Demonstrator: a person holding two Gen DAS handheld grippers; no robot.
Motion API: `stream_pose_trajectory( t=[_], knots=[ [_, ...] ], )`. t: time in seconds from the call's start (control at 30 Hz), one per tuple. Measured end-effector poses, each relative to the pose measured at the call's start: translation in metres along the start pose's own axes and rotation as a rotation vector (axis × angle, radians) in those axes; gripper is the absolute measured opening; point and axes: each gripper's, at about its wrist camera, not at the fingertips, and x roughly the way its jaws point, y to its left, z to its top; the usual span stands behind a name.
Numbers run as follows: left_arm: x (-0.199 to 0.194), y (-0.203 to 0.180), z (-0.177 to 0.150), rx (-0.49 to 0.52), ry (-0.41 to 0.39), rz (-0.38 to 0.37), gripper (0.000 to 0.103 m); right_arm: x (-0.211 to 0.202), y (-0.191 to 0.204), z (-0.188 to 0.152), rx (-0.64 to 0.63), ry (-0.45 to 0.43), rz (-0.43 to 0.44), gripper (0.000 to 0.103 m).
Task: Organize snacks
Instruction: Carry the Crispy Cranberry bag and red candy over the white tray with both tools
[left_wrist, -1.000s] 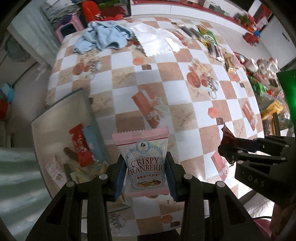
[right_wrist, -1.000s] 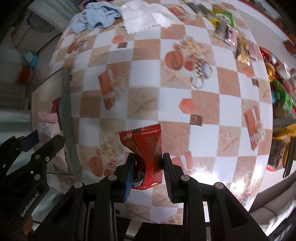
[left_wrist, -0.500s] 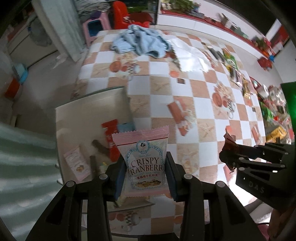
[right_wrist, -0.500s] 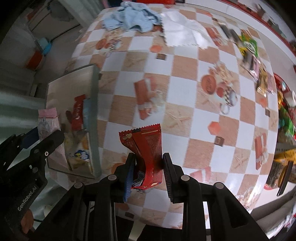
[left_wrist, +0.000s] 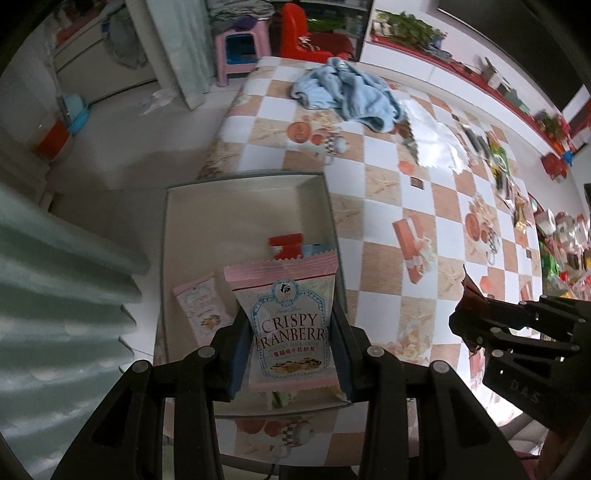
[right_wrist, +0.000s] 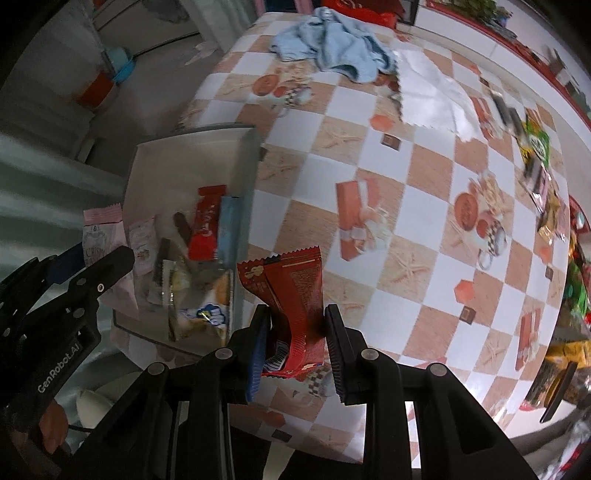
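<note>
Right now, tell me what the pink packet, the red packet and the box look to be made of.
Pink packet: thin matte plastic film, with crimped serrated top edge and printed face.
Red packet: glossier film or foil laminate, with zigzag end and creases that catch light.
Box: probably cardboard, with thin straight walls, plain pale inside and grey-green outside; plastic can't be excluded.

Upright pink cranberry packet above the grey box; upright red packet beside it.
</note>
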Motion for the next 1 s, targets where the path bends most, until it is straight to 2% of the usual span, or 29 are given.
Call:
stream_pose_trajectory(
  t=[0.47,1.0],
  knots=[
    [0.0,0.036,-0.005,-0.077,0.002,0.028,0.043,0.005,0.037,0.012,-0.096,0.0,0.004,0.031],
    [0.003,0.048,-0.004,-0.089,0.004,0.033,0.043,0.007,0.046,0.017,-0.112,-0.008,0.012,0.031]
  ],
)
